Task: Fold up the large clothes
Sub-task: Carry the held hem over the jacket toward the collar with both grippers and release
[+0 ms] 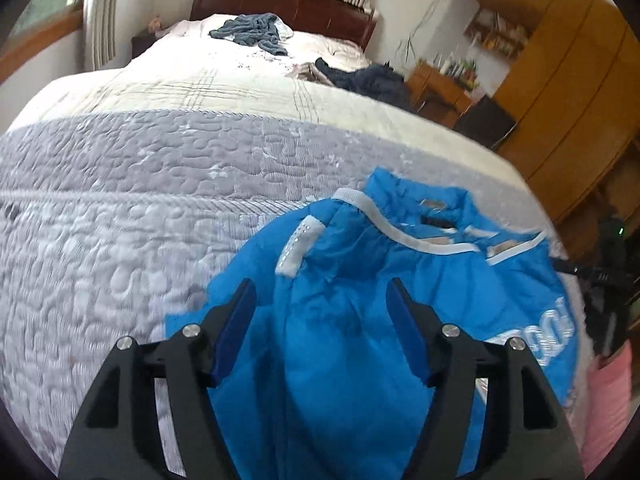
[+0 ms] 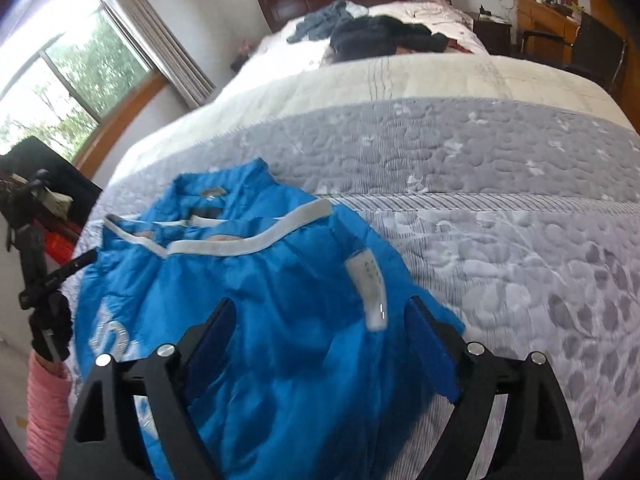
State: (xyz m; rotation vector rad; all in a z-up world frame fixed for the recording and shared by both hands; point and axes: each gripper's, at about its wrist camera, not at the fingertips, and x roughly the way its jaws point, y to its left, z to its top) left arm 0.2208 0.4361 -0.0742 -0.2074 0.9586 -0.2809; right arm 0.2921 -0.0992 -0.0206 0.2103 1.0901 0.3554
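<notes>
Two hand-held grippers hover over one blue jacket lying on the near end of the bed, on its grey quilted cover. The left hand-held gripper and the right hand-held gripper both stand wide, holding nothing. The jacket's long axis runs along the bed, its white-trimmed collar pointing toward the headboard.

Bare quilt beside blue jacket

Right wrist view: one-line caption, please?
Open right gripper above a blue jacket on a quilted bed.
</notes>
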